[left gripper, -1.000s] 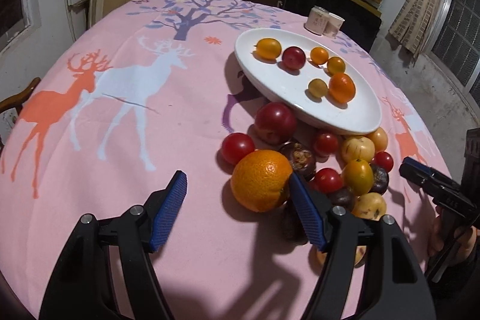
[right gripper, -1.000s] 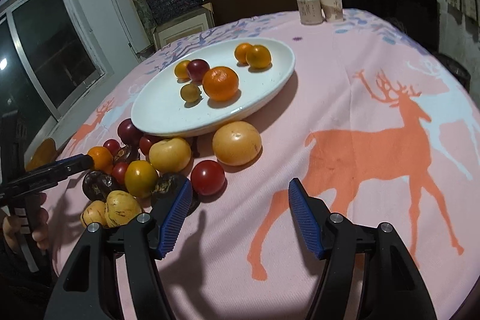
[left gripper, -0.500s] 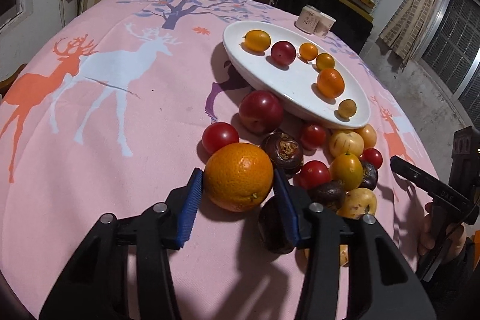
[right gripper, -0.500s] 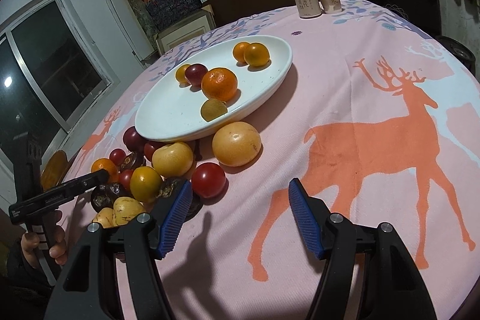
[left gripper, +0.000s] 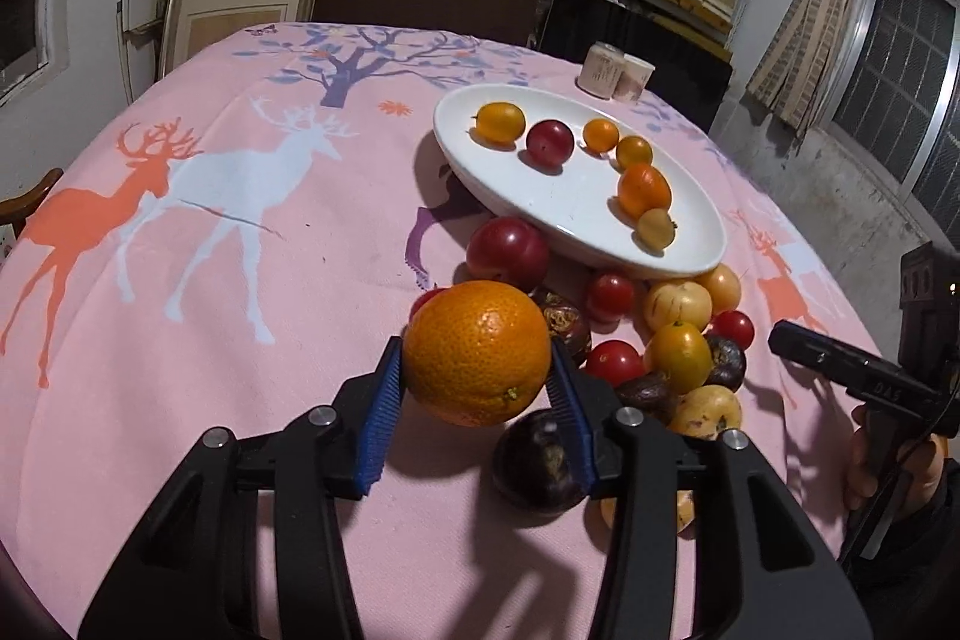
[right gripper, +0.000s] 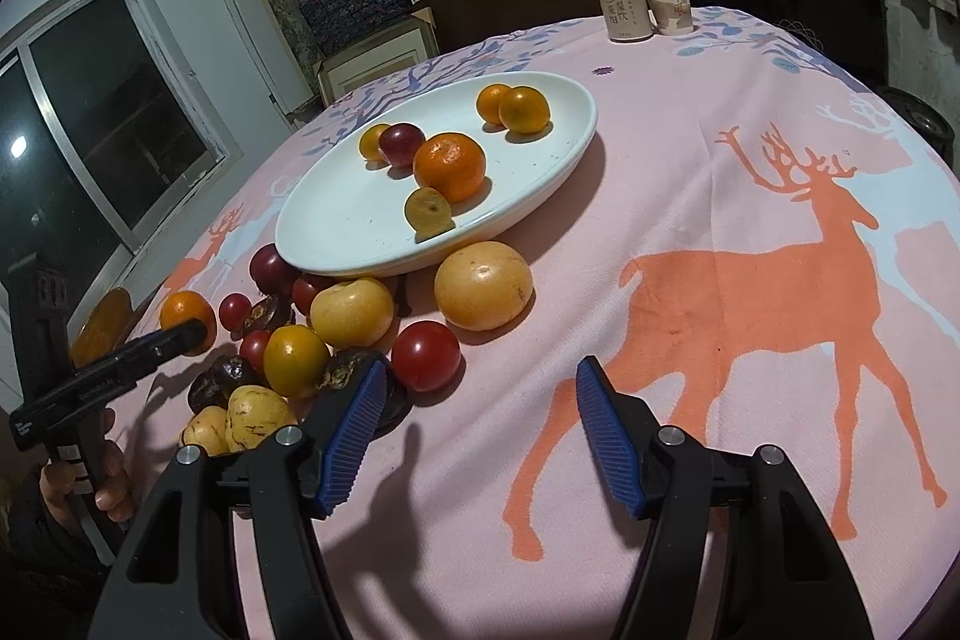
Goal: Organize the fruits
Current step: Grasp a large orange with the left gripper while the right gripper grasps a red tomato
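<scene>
The orange [left gripper: 477, 352] is sitting pinched between the left gripper [left gripper: 474, 400] pads, at the near-left edge of the fruit pile, the white plate [left gripper: 474, 172] lying beyond. The right gripper [right gripper: 474, 430] is narrowing its spread fingers, holding nothing.

The left gripper [left gripper: 477, 388] has its blue jaws on both sides of a big orange [left gripper: 478, 352], and the jaws press on its skin. The orange looks lifted a little off the pink surface [left gripper: 240, 280]. Behind the orange sits a white plate [left gripper: 576, 220] with six small fruits in it. Between the orange and the plate lies a red plum [left gripper: 508, 253]. To the right of the orange is a heap of small red, yellow and dark fruits [left gripper: 672, 340]. A dark round fruit [left gripper: 537, 460] lies just below the orange. Far to the right of the orange, a hand [left gripper: 888, 466] holds the right gripper [left gripper: 852, 364].
</scene>
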Tool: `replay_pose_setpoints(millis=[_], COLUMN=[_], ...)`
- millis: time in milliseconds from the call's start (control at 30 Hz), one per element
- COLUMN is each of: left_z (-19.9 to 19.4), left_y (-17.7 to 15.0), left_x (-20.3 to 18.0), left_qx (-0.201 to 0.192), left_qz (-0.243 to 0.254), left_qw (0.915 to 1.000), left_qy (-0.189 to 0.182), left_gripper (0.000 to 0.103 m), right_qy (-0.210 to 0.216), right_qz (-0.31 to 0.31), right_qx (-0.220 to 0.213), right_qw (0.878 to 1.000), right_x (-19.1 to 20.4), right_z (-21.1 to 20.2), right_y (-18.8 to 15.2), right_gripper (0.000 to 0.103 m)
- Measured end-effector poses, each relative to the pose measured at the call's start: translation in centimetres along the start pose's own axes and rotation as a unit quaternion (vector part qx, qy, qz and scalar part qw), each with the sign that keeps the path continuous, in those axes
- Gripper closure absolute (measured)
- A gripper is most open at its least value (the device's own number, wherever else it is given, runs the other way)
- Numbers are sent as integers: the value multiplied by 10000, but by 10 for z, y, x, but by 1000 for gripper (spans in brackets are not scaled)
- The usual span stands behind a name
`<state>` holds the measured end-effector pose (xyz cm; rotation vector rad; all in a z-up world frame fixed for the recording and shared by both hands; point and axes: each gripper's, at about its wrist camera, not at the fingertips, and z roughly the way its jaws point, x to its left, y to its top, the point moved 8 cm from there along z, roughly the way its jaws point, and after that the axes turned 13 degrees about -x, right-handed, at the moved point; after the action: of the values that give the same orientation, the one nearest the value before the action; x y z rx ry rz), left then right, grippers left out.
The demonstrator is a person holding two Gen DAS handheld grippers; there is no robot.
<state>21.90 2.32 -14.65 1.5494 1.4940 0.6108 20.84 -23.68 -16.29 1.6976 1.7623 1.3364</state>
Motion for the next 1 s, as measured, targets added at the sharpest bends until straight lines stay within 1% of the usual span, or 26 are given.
replay_pose_setpoints(millis=[67, 133, 167, 300, 467, 500, 567, 633, 667, 700, 733, 767, 800, 933, 1000], left_z=[0, 0, 0, 1, 0, 0, 1, 1, 0, 0, 0, 0, 0, -1, -1], left_y=[0, 0, 0, -2, -3, -3, -4, -4, -4, -4, -4, -4, -4, -4, -4], left_x=[3, 2, 1, 1, 1, 1, 1, 1, 1, 0, 0, 0, 0, 0, -1], left_qx=[21, 11, 24, 68, 47, 45, 40, 52, 46, 44, 46, 45, 46, 38, 38], left_qz=[-72, -63, -45, -47, -27, -28, -31, -35, -38, -39, -34, -30, -30, -39, -35], left_qw=[10000, 10000, 10000, 10000, 10000, 10000, 10000, 10000, 10000, 10000, 10000, 10000, 10000, 10000, 10000], left_qy=[-12, 16, -1, -13, -18, -17, -23, -29, -29, -41, -48, -43, -49, -59, -57], left_gripper=[57, 57, 57, 57, 57, 57, 57, 57, 57, 57, 57, 57, 57, 57, 57], right_qy=[-2, -36, -49, -17, -7, -25, -52, 2, 52, 146, 242, 228, 204, 268, 248], right_qz=[-119, -349, -466, -494, -226, -226, -181, -21, 58, 102, 134, 111, 33, -75, -241], right_qx=[20, 94, 152, 220, 460, 487, 541, 593, 612, 609, 592, 570, 517, 384, 211], right_qw=[9999, 9993, 9988, 9985, 9987, 9986, 9984, 9982, 9981, 9980, 9979, 9981, 9984, 9989, 9992], right_x=[4, 11, 16, 26, 29, 30, 28, 24, 23, 23, 24, 25, 26, 33, 38], right_z=[0, 3, 5, 14, 32, 34, 35, 34, 34, 33, 32, 32, 32, 25, 16], right_y=[-1, -2, -3, 3, 3, 3, 2, 0, 0, -1, -1, 0, 1, 2, 6], right_gripper=[44, 50, 55, 58, 57, 53, 49, 49, 54, 66, 66, 69, 77, 77, 77])
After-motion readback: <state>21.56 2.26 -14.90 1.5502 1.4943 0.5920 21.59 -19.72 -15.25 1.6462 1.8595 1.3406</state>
